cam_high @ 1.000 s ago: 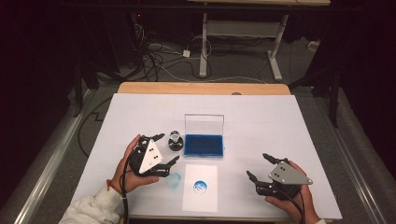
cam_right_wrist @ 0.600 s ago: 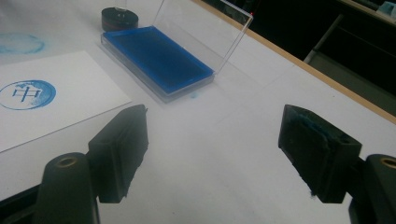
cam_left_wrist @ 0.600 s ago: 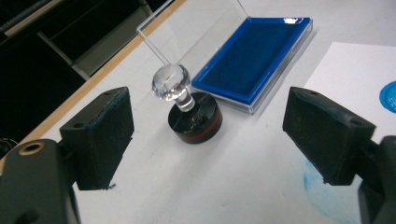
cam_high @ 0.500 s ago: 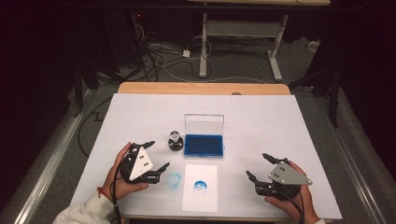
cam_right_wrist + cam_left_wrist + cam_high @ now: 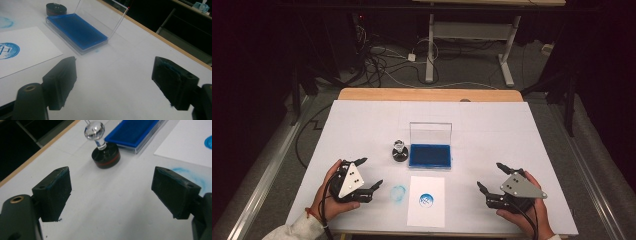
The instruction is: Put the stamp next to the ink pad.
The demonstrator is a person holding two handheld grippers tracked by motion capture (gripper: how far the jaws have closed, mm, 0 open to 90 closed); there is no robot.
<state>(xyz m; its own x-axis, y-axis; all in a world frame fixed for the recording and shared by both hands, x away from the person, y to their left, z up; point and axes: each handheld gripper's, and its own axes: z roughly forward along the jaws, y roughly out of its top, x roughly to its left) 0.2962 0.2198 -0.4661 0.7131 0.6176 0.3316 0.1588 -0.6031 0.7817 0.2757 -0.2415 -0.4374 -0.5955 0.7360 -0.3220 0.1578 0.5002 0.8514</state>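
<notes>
A: What takes up most of the scene?

B: A white-covered table [image 5: 512,130] with a pale wooden far edge. On it sits a blue ink pad in a clear plastic case [image 5: 430,155], its transparent lid standing upright at the back.

A: And in front of that?

B: A white sheet of paper [image 5: 427,201] bearing a round blue stamped print, and just left of the sheet a blue ink smear [image 5: 398,193] on the table cover.

A: The grippers?

B: The left gripper [image 5: 368,174] rests low at the near left, its jaws wide apart with nothing between them. The right gripper [image 5: 493,177] sits at the near right; its jaws have just been opening and stand apart, nothing between them.

A: The stamp?

B: The small black round stamp with a clear glass knob [image 5: 103,151] stands upright just left of the ink pad, ahead of the left gripper's open jaws, untouched.
</notes>
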